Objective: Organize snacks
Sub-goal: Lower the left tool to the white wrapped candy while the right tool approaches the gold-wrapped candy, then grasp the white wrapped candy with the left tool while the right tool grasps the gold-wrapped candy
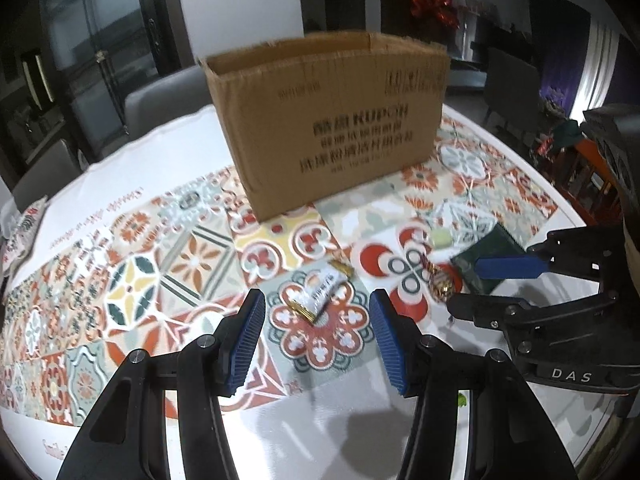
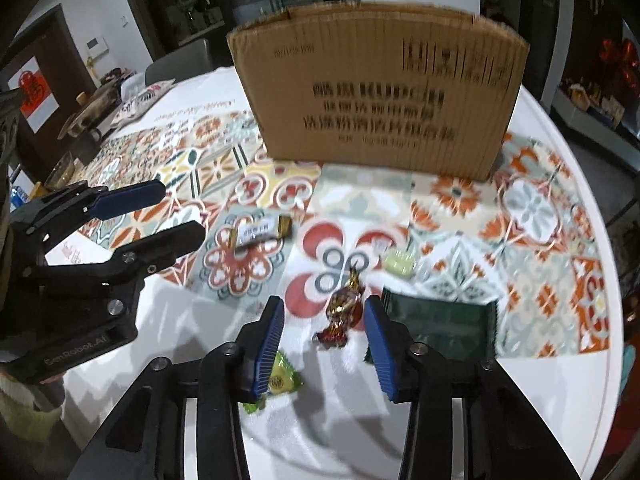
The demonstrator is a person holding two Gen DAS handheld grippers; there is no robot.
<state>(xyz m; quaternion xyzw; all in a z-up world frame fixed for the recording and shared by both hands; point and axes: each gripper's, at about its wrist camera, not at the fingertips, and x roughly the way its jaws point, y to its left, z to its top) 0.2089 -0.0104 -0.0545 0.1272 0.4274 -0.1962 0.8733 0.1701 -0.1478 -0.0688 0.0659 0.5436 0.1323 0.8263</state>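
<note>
Cardboard fills the middle of both views — an open brown box (image 1: 332, 120) with dark printed lettering stands on the round white counter (image 2: 560, 128), on a tiled-pattern cloth (image 1: 132, 256) of orange, teal and yellow.

We see the snacks scattered on the cloth in front of the box. A white bar with gold ends (image 1: 320, 294) lies on a flower tile, and our left gripper (image 1: 316, 338) hangs over it with its blue-padded fingers (image 1: 244, 344) apart, one to each side of the bar and not touching it. To its right lie a red-and-gold wrapped candy (image 2: 342, 312), a small pale green sweet (image 2: 398, 265) and a dark green packet (image 2: 440, 322).

Our right gripper (image 2: 324, 344) hovers over the red-and-gold candy. Its fingers (image 2: 382, 350) are apart as well; the candy sits between them, yet we see a gap on both sides, so nothing is clamped. The right-hand finger overlaps the near corner of the dark green packet in the view. A light green triangular packet (image 2: 286, 378) lies just beside the left-hand finger, partly hidden behind it.

Each gripper shows in the other's view, side by side and low over the counter — both pictures are slightly blurred.
</note>
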